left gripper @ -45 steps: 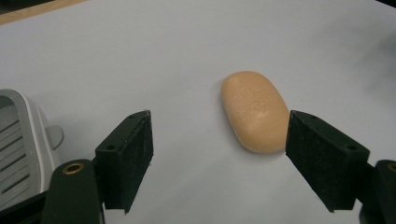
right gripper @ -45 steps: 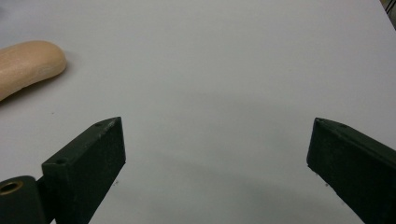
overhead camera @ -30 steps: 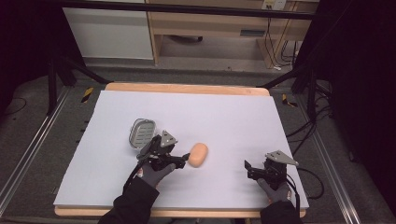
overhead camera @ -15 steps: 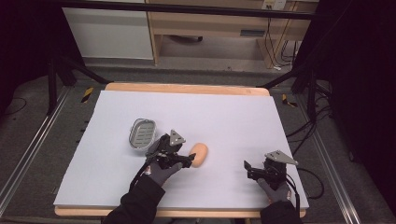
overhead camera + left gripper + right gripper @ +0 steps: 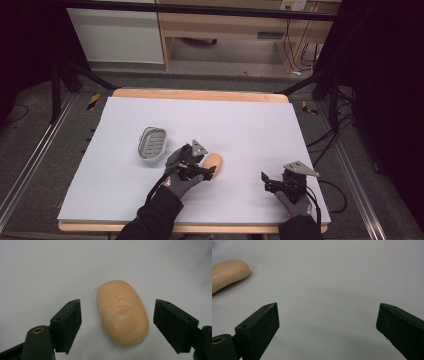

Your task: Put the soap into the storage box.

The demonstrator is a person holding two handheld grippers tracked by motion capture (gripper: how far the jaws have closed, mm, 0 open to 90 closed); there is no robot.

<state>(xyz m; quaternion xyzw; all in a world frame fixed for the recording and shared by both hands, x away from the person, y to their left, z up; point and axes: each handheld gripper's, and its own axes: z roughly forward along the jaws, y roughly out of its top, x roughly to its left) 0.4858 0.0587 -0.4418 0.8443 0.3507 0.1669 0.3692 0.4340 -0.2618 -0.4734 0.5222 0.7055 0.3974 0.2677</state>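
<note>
Peach-coloured soap (image 5: 122, 315) lies flat on the white worktop (image 5: 250, 125), just right of the grey metal soap dish (image 5: 152, 144) and apart from it. Left tongs (image 5: 209, 171), seen in their own view (image 5: 117, 325), stand wide open with one jaw on each side of the soap and a gap on both sides, gripping nothing. Right tongs (image 5: 265, 181), seen in their own view (image 5: 328, 325), rest well to the right of the soap near the worktop's front edge, also wide open and empty.
</note>
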